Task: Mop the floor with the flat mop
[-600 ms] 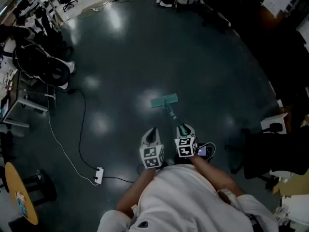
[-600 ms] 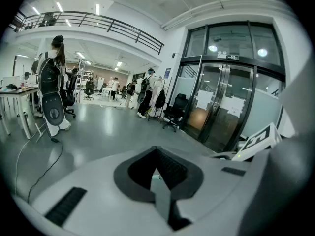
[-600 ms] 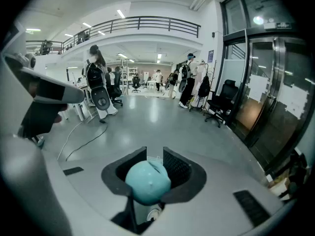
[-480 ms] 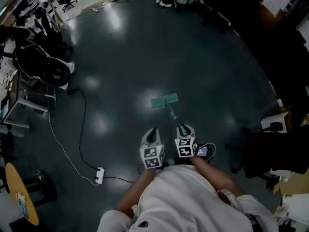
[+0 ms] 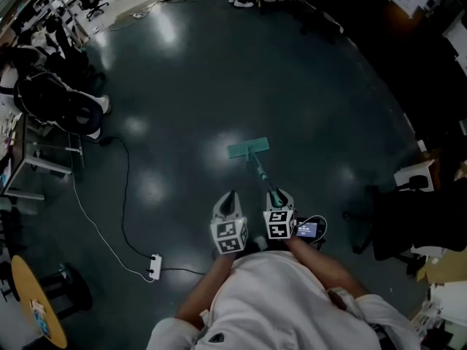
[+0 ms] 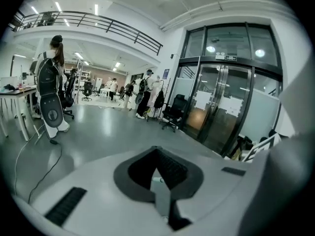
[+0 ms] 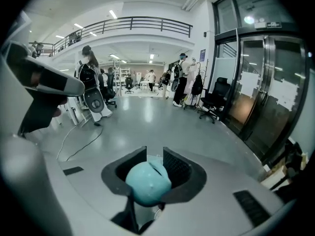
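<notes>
Right claw (image 7: 149,156) clamps mop handle (image 7: 147,182); shaft hidden beyond

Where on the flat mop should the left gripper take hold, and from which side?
Probably the handle below the right gripper, which clamps its rounded teal end. Come from the left: the shaft slants down to the mop head, so the left gripper closes across it.

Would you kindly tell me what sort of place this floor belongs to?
Likely an open-plan office or lab hall: a black office chair, a mezzanine railing and tall glass doors.
</notes>
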Demonstrator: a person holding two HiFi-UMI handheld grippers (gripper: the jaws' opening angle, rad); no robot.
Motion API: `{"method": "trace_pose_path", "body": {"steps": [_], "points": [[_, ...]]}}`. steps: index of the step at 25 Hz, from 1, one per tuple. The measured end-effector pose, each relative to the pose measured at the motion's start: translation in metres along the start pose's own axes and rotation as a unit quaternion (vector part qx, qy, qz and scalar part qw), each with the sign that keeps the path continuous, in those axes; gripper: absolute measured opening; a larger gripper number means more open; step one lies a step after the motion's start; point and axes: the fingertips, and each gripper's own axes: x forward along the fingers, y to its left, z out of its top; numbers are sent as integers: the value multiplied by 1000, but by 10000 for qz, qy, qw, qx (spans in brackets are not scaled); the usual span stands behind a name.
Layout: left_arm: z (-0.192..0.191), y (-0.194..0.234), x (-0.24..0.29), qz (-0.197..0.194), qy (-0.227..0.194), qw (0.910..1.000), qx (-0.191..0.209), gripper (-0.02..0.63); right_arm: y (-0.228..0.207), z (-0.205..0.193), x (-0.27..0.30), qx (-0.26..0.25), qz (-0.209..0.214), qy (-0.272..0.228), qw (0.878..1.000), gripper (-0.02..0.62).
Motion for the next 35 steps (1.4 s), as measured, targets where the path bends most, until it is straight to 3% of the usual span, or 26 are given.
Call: {"method": "trace_pose_path", "body": {"steps": [5,14,22,27,35], "points": [[-1,2,15,-4,110,9999,-104,6,1,7,24,-10,-31,-81,10000,109],[20,14,80,129,139,9998,27,6,-19,71,124,-217,-41,-287,9993,109],[47,22,103,318,121,9994,105,6,-50,125,206,-337,28,-272,9991,109],[46,24,99,246,92,9996,104,6,-54,127,176,-116,37,46,9999,108],[34,14,69,-97,74,9999,-44,6,-30,80,39,-166,306,604,9976,109]]}}
